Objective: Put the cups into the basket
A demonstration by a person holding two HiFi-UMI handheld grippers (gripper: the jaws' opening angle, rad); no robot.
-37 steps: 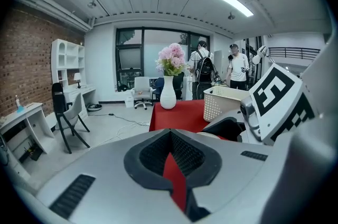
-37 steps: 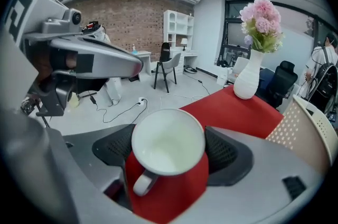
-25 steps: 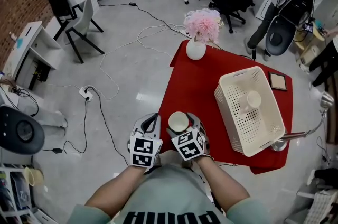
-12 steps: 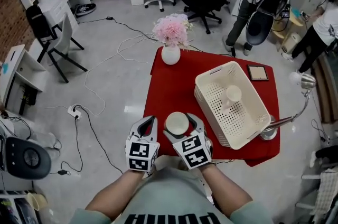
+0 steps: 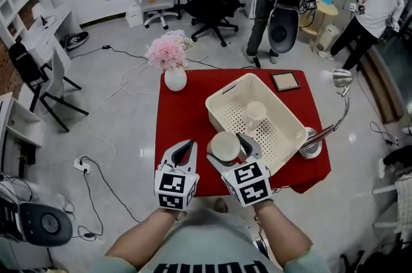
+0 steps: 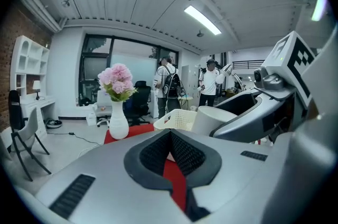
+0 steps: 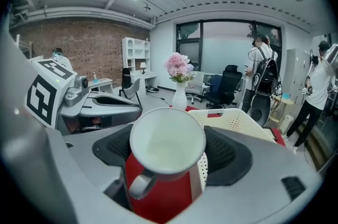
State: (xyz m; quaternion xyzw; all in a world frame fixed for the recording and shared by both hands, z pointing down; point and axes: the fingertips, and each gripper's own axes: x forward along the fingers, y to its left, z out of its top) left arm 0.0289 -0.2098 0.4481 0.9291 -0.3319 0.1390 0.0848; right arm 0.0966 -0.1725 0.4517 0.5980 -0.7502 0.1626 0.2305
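While the right gripper (image 5: 229,147) clamps a smooth, round white cup (image 7: 167,142), the left gripper (image 5: 186,147) is closed and empty; that cup hides the perforated basket's (image 5: 285,128) near edge.

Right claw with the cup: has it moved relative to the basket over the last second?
Yes. In the head view the right claw and its cup have moved toward the basket. A gap separated them earlier; now the cup overlaps the basket's near rim.
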